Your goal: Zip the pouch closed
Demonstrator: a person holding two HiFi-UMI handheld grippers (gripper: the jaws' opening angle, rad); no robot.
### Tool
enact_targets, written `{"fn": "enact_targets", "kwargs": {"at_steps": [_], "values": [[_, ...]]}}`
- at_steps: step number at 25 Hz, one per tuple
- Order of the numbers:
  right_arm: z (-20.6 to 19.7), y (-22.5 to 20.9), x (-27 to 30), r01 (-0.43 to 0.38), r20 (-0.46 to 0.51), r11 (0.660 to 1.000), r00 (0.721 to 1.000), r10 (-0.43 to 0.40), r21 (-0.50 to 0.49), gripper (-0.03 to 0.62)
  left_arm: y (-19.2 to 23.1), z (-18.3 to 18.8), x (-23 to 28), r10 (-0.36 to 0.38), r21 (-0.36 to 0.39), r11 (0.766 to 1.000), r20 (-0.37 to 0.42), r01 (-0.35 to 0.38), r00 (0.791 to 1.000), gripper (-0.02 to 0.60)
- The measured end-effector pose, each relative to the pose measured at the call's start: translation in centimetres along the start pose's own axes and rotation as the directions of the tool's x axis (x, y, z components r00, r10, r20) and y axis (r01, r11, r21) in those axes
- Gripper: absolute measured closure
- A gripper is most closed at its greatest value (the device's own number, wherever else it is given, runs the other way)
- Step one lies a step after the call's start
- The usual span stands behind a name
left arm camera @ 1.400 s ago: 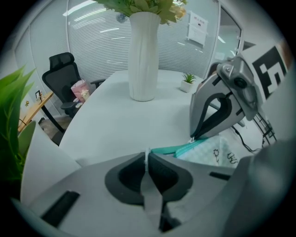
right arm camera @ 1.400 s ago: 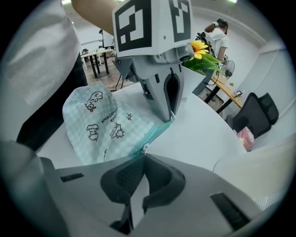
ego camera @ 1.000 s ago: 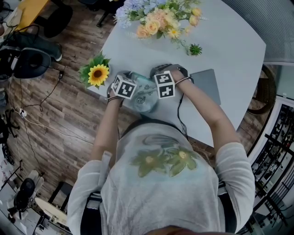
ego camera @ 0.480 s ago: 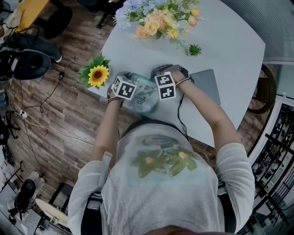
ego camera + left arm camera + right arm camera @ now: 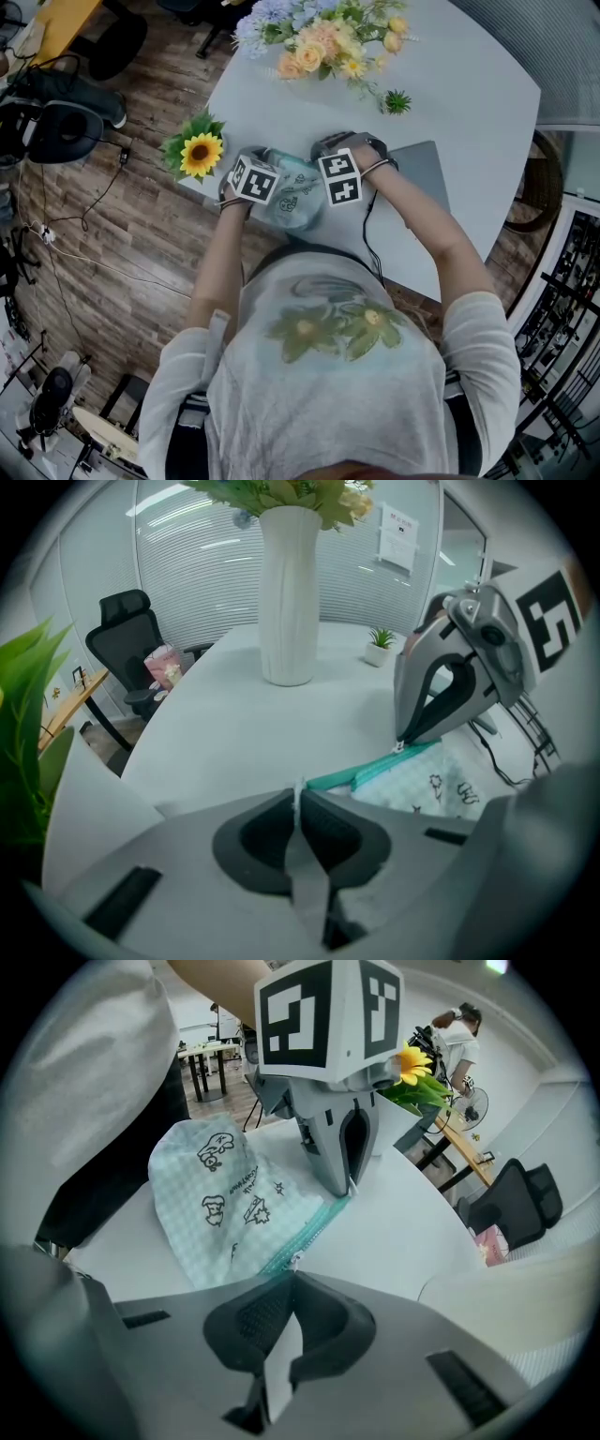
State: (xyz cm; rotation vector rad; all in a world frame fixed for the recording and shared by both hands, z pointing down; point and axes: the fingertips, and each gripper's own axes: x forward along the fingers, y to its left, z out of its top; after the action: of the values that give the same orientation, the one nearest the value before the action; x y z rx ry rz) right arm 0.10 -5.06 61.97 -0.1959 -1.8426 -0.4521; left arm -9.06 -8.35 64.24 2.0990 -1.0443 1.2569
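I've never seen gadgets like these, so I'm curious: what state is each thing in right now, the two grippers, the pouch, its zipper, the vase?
Left gripper: jaws shut on one end of the pouch.
Right gripper: jaws shut on the zipper pull.
Pouch: lying on the table, held between both grippers.
Zipper: I can't tell how far it's closed.
Vase: upright.

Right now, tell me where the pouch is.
Head view: the pouch lies on the table's near edge between the left gripper and right gripper, right of the sunflower.
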Motion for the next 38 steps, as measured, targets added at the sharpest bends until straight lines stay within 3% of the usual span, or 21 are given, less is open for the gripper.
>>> {"fn": "enact_targets", "kwargs": {"at_steps": [13,19,29,38], "values": [[-0.5,0.5,-0.4,-0.001,-0.016,1.000,1.000,0.001,-0.002,0.577,-0.1,0.0,-0.1,0.000,-0.002,1.000,0.003,0.000,1.000,0.554],[-1.7,1.2,-0.2,-0.018,-0.057,0.999,0.998,0.015,-0.052,0.577,0.0,0.0,0.0,0.003,-0.007,1.000,0.006,-0.003,1.000,0.554],[-4.7,3.3,-0.5,-0.034,-0.070,0.999,0.997,0.034,0.008,0.577,0.0,0.2,-0.3,0.008,-0.005,1.000,0.009,-0.008,1.000,0.554],[-4.9,3.5,-0.6,0.005,-0.059,0.996,0.998,0.001,0.090,0.577,0.0,0.2,-0.4,0.011,-0.013,1.000,0.010,-0.011,1.000,0.554]]}}
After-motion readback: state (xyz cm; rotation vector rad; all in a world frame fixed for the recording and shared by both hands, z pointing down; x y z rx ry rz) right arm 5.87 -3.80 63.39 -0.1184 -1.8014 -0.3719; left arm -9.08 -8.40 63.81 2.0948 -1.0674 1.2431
